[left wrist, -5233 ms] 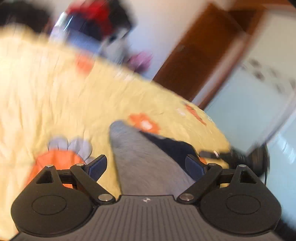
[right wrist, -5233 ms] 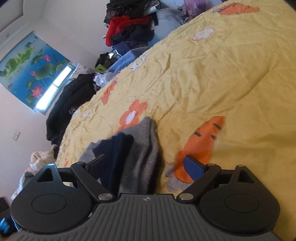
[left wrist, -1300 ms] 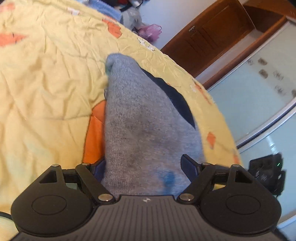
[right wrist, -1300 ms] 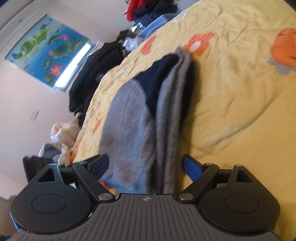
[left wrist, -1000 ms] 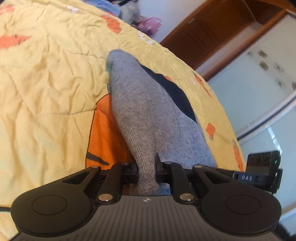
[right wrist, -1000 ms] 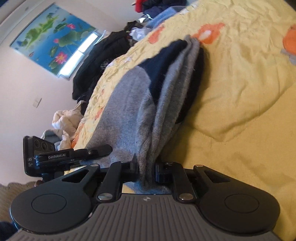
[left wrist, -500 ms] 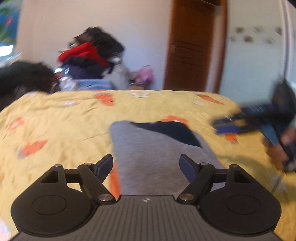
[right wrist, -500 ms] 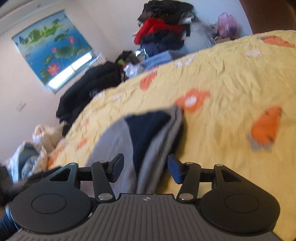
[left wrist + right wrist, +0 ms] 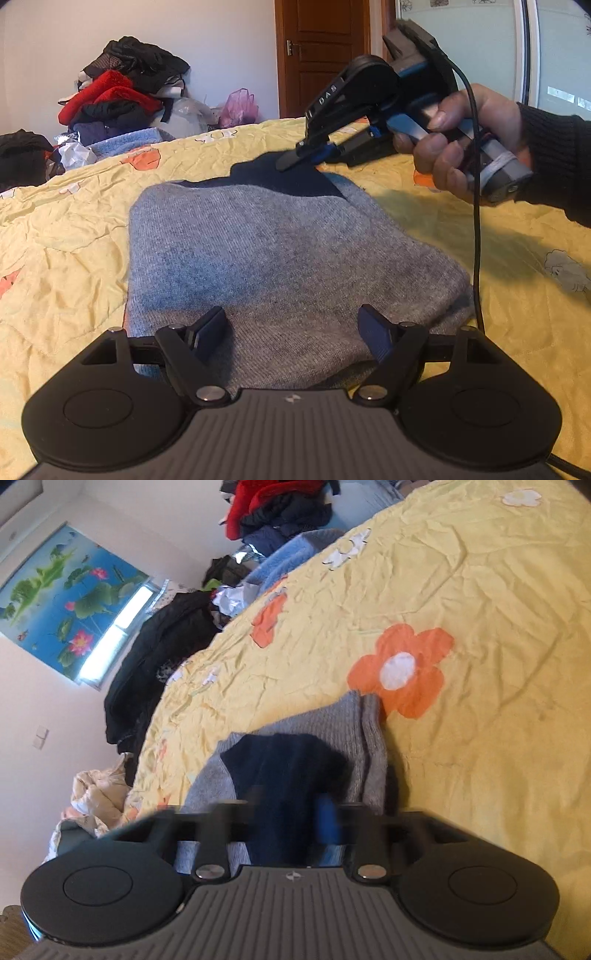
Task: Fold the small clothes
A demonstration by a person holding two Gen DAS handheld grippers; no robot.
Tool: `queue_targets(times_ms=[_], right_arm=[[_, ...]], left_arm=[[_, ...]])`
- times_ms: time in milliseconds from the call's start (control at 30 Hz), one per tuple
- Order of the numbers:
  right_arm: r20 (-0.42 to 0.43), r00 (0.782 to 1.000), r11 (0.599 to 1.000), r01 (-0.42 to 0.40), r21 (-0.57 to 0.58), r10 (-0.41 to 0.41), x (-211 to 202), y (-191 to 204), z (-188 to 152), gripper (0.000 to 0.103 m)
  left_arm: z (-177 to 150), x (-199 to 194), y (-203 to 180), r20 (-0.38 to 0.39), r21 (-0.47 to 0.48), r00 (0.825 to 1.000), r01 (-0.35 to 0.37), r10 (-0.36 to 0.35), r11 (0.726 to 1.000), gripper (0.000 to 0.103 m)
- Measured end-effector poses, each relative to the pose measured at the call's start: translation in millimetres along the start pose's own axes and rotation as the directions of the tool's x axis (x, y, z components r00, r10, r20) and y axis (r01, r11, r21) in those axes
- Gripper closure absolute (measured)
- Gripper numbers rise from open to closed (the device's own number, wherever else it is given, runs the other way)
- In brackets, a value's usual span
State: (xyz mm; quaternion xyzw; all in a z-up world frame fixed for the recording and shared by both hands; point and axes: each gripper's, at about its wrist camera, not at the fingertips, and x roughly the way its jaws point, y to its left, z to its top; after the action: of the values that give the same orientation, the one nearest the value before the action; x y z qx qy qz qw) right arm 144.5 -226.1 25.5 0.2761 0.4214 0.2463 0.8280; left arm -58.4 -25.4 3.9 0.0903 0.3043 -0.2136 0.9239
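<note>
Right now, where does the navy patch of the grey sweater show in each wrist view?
Left wrist: the navy patch lies at the sweater's far edge, upper centre, under the right gripper.
Right wrist: navy patch sits low centre, just beyond the blurred fingers.
Shared landmark: the red clothes pile.

The left wrist camera sits low and close at one end of the folded grey sweater, facing along it over the yellow bedspread toward the clothes pile and brown door. The right wrist camera, rolled sideways, looks from the sweater's dark-patch end, very close, across the bedspread toward the window blind. Both views share the sweater, the bedspread and the clothes pile.
</note>
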Motion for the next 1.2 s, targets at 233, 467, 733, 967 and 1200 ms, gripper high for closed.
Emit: queue_targets(times_ms=[233, 467, 733, 967, 1200], right_arm=[[0.007, 0.993, 0.99, 0.114, -0.082, -0.114, 18, -13, 13, 0.09], [0.173, 0.972, 0.976, 0.182, -0.12, -0.16, -32, 15, -17, 0.066], [0.107, 0.941, 0.82, 0.334, -0.465, -0.323, 19, 64, -54, 0.051], [0.117, 0.928, 0.811, 0.366, -0.457, -0.353, 37, 63, -45, 0.039], [0.106, 0.933, 0.825, 0.353, -0.442, -0.343, 28, 60, -45, 0.039]], left_arm=[[-3, 1, 2, 0.005, -0.019, 1.0, 0.023, -0.023, 1.0, 0.023], [-1, 3, 4, 0.004, -0.025, 1.0, 0.022, -0.021, 0.999, 0.023], [0, 4, 3, 0.005, -0.024, 1.0, 0.013, -0.013, 1.0, 0.022], [-1, 3, 1, 0.004, -0.025, 1.0, 0.006, -0.006, 1.0, 0.022], [-1, 3, 2, 0.004, -0.025, 1.0, 0.006, -0.006, 1.0, 0.022]])
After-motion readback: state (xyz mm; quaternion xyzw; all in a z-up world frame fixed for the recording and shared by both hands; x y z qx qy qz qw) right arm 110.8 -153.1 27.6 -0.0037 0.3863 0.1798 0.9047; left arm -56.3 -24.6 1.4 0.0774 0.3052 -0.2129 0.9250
